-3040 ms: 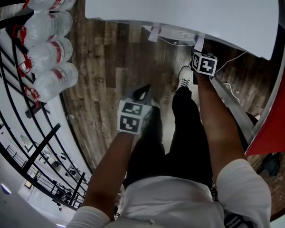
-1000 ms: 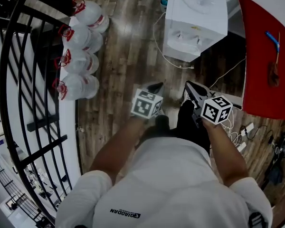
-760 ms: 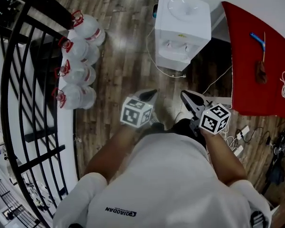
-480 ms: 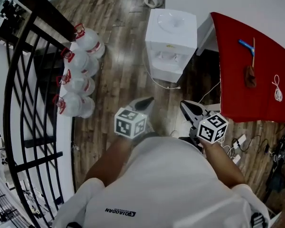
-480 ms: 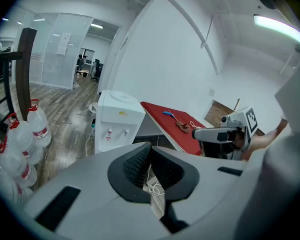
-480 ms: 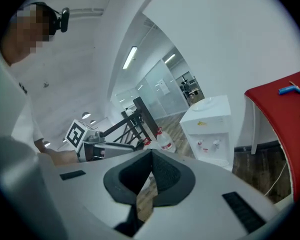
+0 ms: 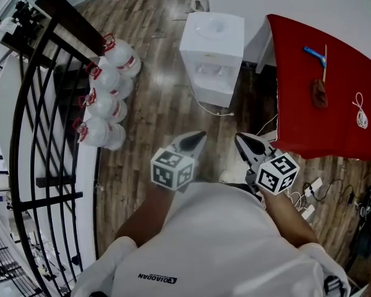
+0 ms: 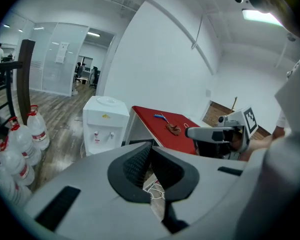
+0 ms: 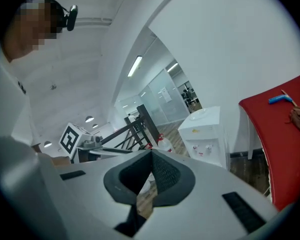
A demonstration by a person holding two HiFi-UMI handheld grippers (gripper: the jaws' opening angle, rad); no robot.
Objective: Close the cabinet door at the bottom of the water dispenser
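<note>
The white water dispenser stands on the wood floor against the wall, well ahead of both grippers. From above, its bottom cabinet door does not show. In the left gripper view the dispenser shows its front with two taps, its lower part hidden behind the jaws. My left gripper and my right gripper hang side by side near my body, both shut with nothing in them. The jaws meet at the tips in the left gripper view and in the right gripper view. The dispenser also stands far off there.
A red-covered table with a blue tool and a cord stands right of the dispenser. Several large water bottles line the floor at left beside a black railing. Cables and a power strip lie at lower right.
The view has pulled up and back from the dispenser, which now looks smaller and farther. Both grippers have risen with me and stayed shut.
</note>
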